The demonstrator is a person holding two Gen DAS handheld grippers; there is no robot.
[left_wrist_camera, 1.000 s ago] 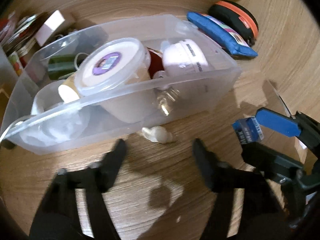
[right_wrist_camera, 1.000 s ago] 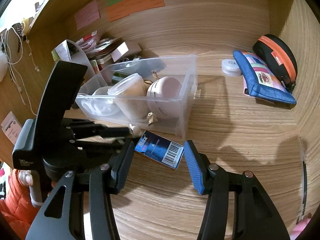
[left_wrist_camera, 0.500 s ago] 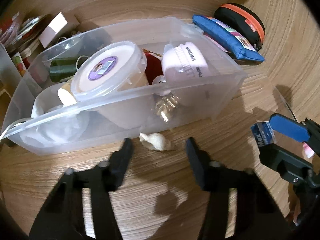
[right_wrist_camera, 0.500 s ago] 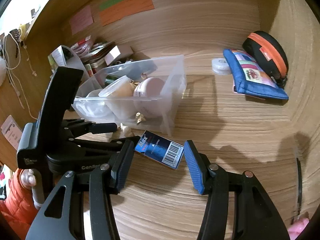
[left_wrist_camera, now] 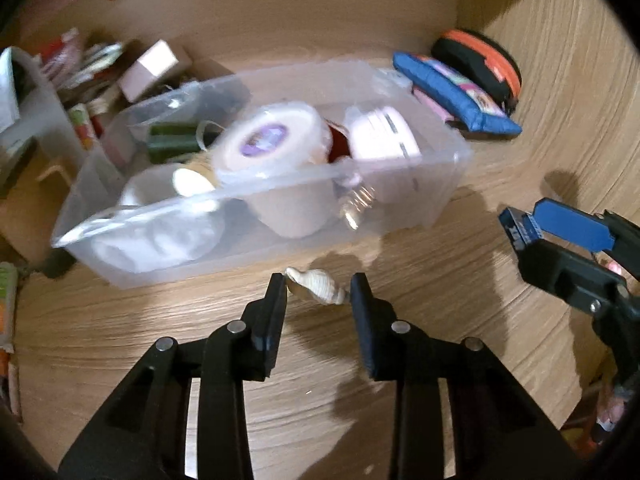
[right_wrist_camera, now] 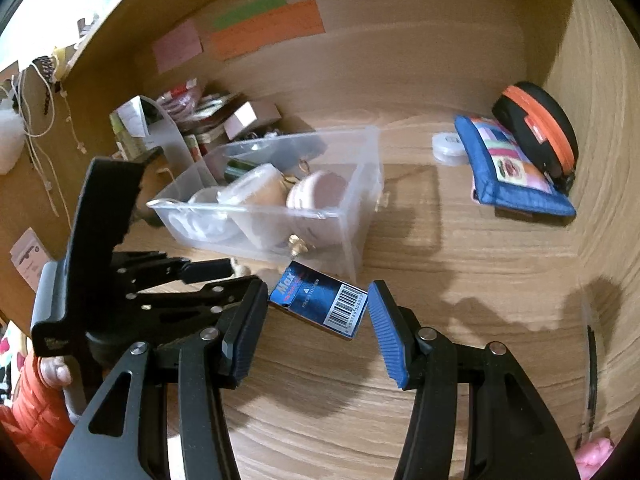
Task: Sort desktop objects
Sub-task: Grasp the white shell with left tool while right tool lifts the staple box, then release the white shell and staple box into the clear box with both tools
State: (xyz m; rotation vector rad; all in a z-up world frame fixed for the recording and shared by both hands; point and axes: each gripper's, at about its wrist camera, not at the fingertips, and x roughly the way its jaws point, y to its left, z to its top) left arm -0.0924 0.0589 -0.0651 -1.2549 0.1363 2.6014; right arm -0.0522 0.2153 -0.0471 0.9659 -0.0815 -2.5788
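Honestly, the seashell worries me most: it lies on the desk between the tips of my left gripper, whose jaws stand apart, one tip touching its pointed end. Closing on that taper, I could squirt it forward under the clear bin just ahead. My right gripper pinches the blue box only by its corners, so it may twist loose.
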